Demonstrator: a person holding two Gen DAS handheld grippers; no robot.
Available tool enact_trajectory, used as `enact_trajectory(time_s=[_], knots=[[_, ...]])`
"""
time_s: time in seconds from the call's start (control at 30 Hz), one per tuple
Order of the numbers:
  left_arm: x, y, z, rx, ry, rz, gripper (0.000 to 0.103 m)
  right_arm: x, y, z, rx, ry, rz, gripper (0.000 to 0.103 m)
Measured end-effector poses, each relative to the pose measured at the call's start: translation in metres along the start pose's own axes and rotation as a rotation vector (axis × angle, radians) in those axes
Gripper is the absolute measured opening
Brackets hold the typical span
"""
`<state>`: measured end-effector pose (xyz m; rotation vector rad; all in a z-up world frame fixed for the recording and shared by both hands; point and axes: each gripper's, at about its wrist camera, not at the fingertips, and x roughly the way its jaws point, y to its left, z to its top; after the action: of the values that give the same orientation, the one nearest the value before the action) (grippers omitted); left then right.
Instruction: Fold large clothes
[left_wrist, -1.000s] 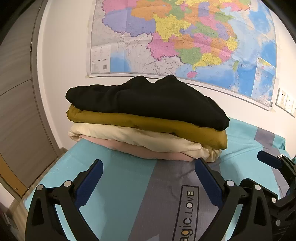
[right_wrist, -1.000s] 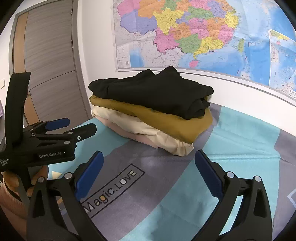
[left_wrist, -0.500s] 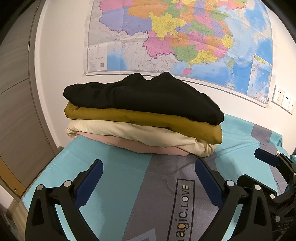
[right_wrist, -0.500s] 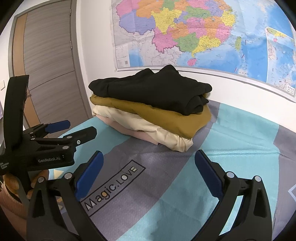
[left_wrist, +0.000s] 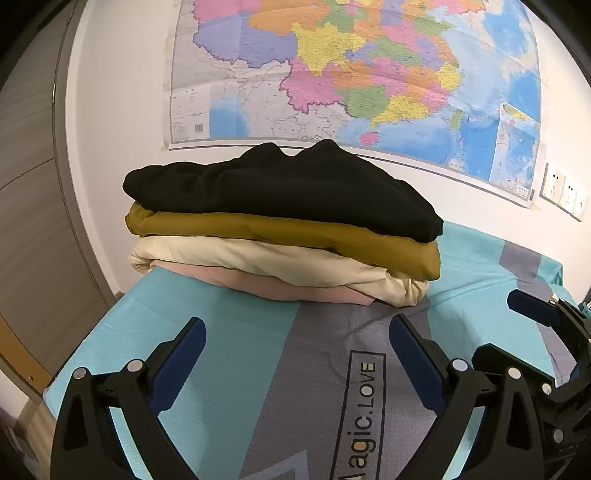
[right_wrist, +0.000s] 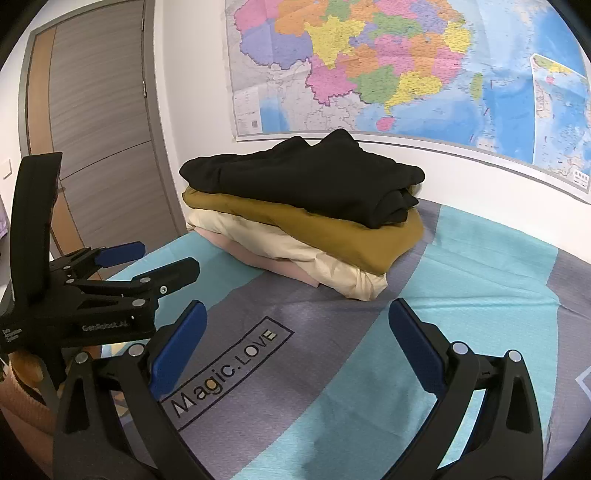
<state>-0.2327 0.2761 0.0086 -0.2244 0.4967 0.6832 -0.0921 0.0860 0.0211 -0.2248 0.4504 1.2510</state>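
At the far left of the right wrist view a door (right_wrist: 103, 122) is seen, and in front of it the left gripper (right_wrist: 166, 258), with its fingers spread apart and nothing held between them. A bare hand (right_wrist: 26, 373) is glimpsed under that tool. In its own view the left gripper (left_wrist: 295, 354) is held low over the bed cover (left_wrist: 229, 350), fingers released, pointed at the stack.

Toward the middle, four folded garments are piled near the wall end of the bed: a black garment (left_wrist: 280, 184) on top, a mustard garment (left_wrist: 295, 236) beneath it, a cream garment (left_wrist: 258, 262) under that, and a pink garment (left_wrist: 280, 288) at the bottom, resting on the cover. The edges are roughly aligned; the black piece is bunched at its right end. A printed label (right_wrist: 225, 369) is shown on the grey band of the cover, and a wall map (right_wrist: 406, 70) hangs behind the pile.

To the right, the right gripper (right_wrist: 297, 339) is likewise held with fingers wide apart and empty, clear of the pile.

No unfolded garment is shown in either view, so the step is judged to lie between items: one fold set down, the next piece not yet fetched. A new garment would have to be picked up from outside the views and spread flat on the free cover in front of the pile, with both grippers pinching separate corners.
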Motion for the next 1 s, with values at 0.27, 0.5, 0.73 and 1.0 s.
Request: enact_trajectory(time_s=[0.27,0.5,0.73,1.0], knots=[[-0.0002,-0.0013,-0.0009,0.003,0.003,-0.002,0.096,0.0007,-0.0016,0.0004,0.008,0.008,0.002,0.097],[-0.0008,-0.0023,-0.0014,0.003,0.002,-0.002,0.096,0.0005,-0.0021,0.0007,0.009,0.007,0.002,0.097],[0.0008,-0.0019,-0.0017,0.000,0.006,-0.004,0.096,0.0003,-0.0022,0.0004,0.010,0.008,0.001,0.097],[0.0019,-0.0025,-0.0035,-0.002,0.013,-0.004,0.096,0.0029,0.0000,0.0015,0.010,0.014,0.001,0.097]])
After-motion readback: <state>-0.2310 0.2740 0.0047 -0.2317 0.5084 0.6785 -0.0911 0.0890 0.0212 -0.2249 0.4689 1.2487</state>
